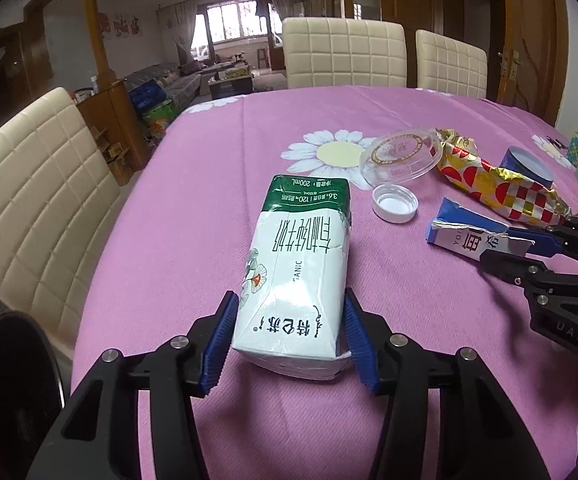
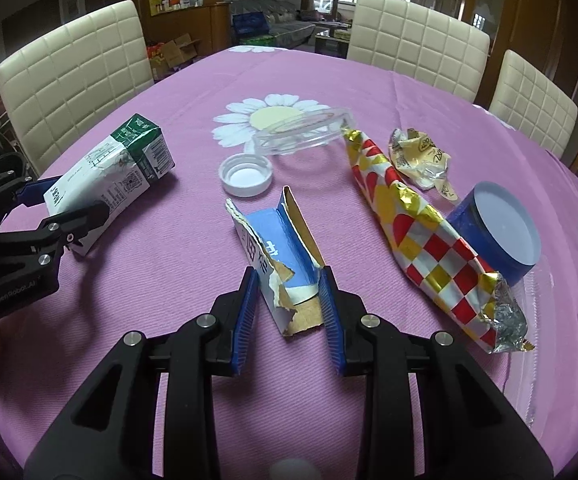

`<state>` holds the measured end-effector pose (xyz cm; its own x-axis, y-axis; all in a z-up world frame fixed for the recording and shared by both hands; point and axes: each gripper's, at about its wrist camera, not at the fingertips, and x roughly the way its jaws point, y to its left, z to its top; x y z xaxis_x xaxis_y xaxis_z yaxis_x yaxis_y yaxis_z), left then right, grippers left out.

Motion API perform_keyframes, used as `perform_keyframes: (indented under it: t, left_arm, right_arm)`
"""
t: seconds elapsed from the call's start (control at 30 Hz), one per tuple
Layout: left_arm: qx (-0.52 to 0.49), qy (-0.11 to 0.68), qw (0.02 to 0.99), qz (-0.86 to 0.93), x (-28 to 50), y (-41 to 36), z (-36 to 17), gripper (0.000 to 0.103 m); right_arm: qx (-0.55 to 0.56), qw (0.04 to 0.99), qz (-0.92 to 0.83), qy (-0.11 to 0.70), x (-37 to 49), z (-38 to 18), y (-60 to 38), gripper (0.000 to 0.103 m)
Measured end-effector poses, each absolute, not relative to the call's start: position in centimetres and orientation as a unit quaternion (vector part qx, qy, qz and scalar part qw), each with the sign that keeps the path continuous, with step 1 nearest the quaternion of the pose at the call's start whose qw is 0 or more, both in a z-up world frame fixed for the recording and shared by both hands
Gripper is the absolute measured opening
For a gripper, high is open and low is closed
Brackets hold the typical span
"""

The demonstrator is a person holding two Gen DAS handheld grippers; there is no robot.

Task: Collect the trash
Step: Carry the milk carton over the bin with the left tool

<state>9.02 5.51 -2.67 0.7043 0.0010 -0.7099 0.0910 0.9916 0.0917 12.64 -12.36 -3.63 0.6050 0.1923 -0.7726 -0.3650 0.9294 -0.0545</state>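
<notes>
A white and green milk carton lies on the pink tablecloth. My left gripper is closed around its near end, both pads touching its sides; the carton also shows in the right wrist view. A torn blue and white cardboard box lies in front of my right gripper, whose pads press its near end; the box also shows in the left wrist view. A white bottle cap, a clear plastic lid, a red and gold checked wrapper and a crumpled cream wrapper lie beyond.
A blue round tub lies on its side at the right, beside the checked wrapper. Cream padded chairs stand around the table. The table edge runs close on the left in the left wrist view.
</notes>
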Motion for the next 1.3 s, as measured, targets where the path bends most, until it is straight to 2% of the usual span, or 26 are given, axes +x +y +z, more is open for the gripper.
perform_keyframes:
  t: [0.77, 1.3]
  left_arm:
    - [0.056, 0.316, 0.945, 0.064, 2.5, 10.0, -0.1, 0.051]
    - [0.002, 0.303, 0.937, 0.173, -0.4, 19.0, 0.6, 0.051]
  right_arm:
    - [-0.122, 0.885, 0.208, 0.399, 9.3, -2.1, -9.1, 0.033]
    - [-0.156, 0.876, 0.264, 0.373, 8.2, -0.5, -2.8, 0.033]
